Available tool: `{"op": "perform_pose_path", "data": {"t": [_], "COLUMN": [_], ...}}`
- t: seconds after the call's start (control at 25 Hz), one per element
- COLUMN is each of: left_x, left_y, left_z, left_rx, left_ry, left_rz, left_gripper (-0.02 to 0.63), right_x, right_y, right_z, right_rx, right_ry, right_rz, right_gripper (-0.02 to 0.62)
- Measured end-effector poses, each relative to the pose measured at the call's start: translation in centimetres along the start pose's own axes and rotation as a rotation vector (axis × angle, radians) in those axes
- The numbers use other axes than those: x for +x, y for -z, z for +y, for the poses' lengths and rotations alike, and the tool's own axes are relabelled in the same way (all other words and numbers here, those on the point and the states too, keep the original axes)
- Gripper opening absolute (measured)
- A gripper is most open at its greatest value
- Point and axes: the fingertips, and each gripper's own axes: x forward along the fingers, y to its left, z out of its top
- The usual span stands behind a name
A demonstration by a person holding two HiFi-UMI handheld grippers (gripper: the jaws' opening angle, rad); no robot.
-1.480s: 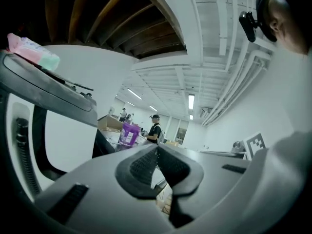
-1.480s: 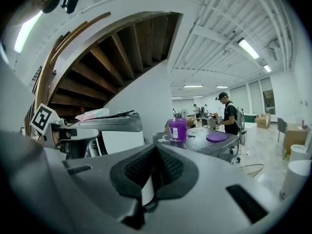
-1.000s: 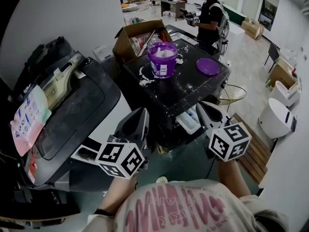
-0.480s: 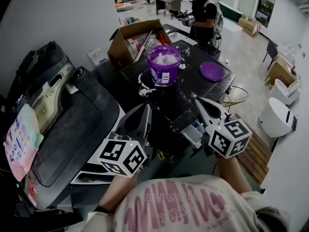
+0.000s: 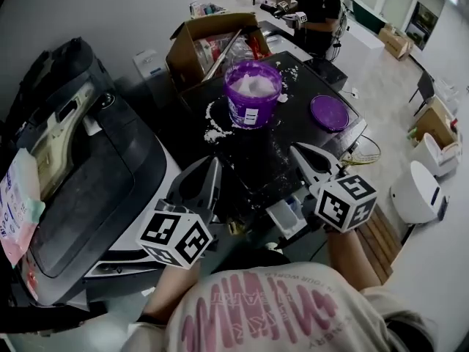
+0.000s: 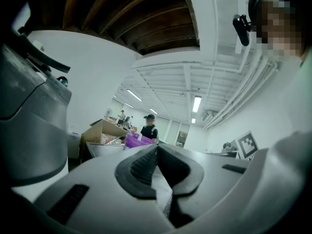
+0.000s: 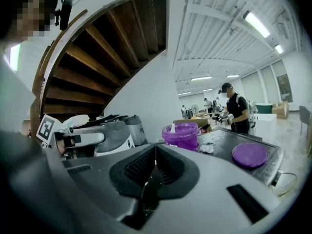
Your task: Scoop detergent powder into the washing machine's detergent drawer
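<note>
On the head view we saw the purple detergent tub (image 5: 253, 97) standing open on the black top (image 5: 297, 134). In the left gripper view, our left gripper (image 6: 157, 147) was closed, empty. In the right gripper view, our right gripper (image 7: 155, 150) was likewise closed, empty.

Glossy purple plastic tub (image 5: 252, 95) beside a matt cardboard box (image 5: 207, 46).

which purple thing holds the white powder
The tall purple tub, open and heaped with white powder; the flat purple lid lies apart beside it.
</note>
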Motion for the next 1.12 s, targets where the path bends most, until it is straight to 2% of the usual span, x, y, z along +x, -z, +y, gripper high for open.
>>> {"op": "perform_pose_path", "data": {"t": [0.16, 0.32, 0.52, 0.72, 0.92, 1.12], "left_x": [1.4, 2.2, 2.6, 2.5, 1.6, -0.4], "left_y": [-0.7, -1.0, -1.0, -0.7, 0.8, 1.1], "left_z": [0.4, 0.3, -0.1, -1.2, -2.0, -1.6], "left_rx": [-0.027, -0.010, -0.008, -0.006, -0.006, -0.012], "left_ry": [-0.079, -0.153, -0.244, -0.320, -0.392, -0.456], "left_rz": [-0.034, -0.050, -0.073, -0.101, -0.096, -0.086], "left_gripper": [0.002, 0.002, 0.002, 0.002, 0.002, 0.002], "right_x": [2.0, 4.0, 6.6, 8.2, 8.9, 10.8], "right_y": [-1.5, -3.5, -5.3, -6.1, -6.6, -7.0], "right_z": [-2.3, -4.6, -6.8, -7.4, -6.9, -6.9], "right_rx": [-0.001, -0.013, -0.074, -0.169, -0.158, -0.223], "right_ry": [-0.099, -0.175, -0.266, -0.350, -0.462, -0.482], "right_rz": [0.032, 0.034, 0.068, 0.119, 0.152, 0.191], "right_gripper": [0.050, 0.082, 0.104, 0.106, 0.106, 0.118]}}
